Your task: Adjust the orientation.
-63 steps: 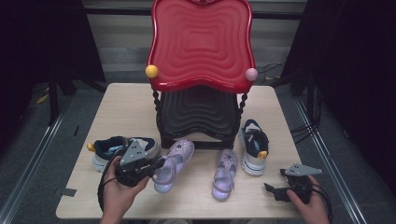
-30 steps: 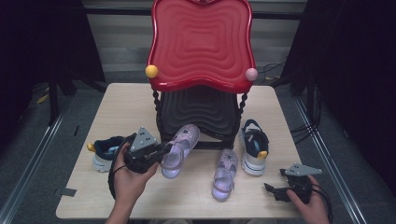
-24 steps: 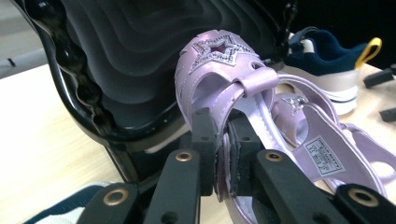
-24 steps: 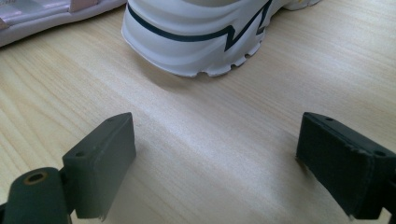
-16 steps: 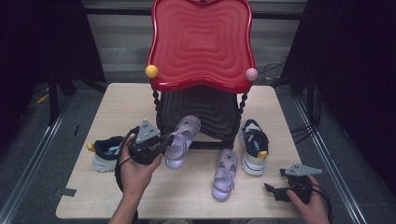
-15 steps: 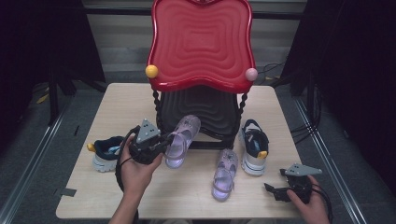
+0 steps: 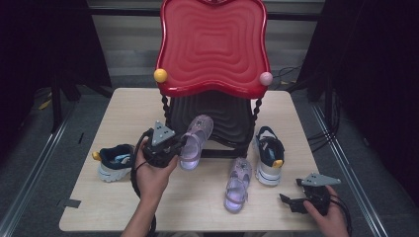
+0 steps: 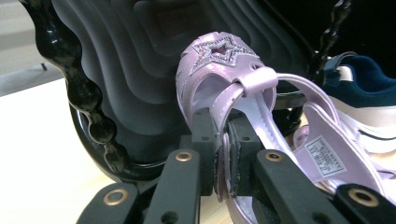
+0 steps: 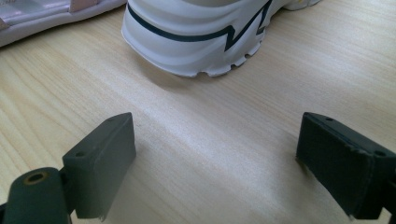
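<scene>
The lilac sandal [image 7: 193, 142] is gripped by the left claw [image 7: 174, 148], whose jaws are pressed together on the sandal's side strap, as seen in the left gripper view [image 8: 223, 161]. The sandal [image 8: 243, 107] is held tilted, its star-decorated toe raised toward the black lower shelf [image 7: 217, 116] of the red-topped stand [image 7: 213, 47], just in front of the shelf's opening. The shelf's twisted black post [image 8: 86, 102] stands just to the left of the sandal in that view.

In front of the stand, a second lilac sandal [image 7: 236, 183] lies flat on the table [image 7: 197, 207]. Just right of the stand's front a white-and-navy sneaker [image 7: 268, 157] is placed; another sneaker [image 7: 114, 162] lies left of the stand, beside the left hand [image 7: 152, 175].

The right claw [image 7: 292, 202] rests well to the right front of the stand, its jaws spread wide with nothing between them; bare table and the sneaker's sole [image 9: 196, 39] are seen ahead of it.
</scene>
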Available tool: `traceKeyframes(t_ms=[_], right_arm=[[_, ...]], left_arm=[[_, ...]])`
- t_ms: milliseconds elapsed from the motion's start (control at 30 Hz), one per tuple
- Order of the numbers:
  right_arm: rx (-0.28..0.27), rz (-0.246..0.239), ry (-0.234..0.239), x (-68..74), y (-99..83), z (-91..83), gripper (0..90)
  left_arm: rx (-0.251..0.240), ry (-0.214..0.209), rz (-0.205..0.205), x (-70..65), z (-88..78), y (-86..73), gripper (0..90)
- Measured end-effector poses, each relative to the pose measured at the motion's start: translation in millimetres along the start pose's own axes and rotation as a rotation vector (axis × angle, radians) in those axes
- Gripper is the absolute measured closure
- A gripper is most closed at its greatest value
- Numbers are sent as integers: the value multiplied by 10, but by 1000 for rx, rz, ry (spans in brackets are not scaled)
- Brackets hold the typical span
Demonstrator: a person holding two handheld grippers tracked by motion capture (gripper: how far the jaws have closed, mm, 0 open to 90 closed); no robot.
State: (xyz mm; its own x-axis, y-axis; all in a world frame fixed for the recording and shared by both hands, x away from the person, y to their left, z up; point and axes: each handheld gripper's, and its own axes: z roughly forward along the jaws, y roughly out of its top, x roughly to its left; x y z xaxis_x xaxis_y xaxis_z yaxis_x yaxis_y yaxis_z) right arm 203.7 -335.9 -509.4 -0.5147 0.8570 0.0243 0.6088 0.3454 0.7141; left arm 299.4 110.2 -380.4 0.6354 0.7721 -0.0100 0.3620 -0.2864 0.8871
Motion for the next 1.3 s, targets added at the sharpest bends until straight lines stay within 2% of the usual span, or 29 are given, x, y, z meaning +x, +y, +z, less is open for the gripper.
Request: traceKeyframes(t_ms=[167, 600, 1000, 1300], right_arm=[[0, 0, 0, 0, 0, 0, 111], [0, 0, 0, 0, 0, 0, 111], [0, 1, 0, -1, 0, 0, 111], [0, 1, 1, -1, 0, 0, 111]], left_arm=[[5, 20, 0, 8, 54, 21, 833], [-43, 65, -28, -4, 120, 132, 833], [-56, 106, -37, 38, 149, 184, 832], [-81, 145, -49, -6, 200, 248, 832]])
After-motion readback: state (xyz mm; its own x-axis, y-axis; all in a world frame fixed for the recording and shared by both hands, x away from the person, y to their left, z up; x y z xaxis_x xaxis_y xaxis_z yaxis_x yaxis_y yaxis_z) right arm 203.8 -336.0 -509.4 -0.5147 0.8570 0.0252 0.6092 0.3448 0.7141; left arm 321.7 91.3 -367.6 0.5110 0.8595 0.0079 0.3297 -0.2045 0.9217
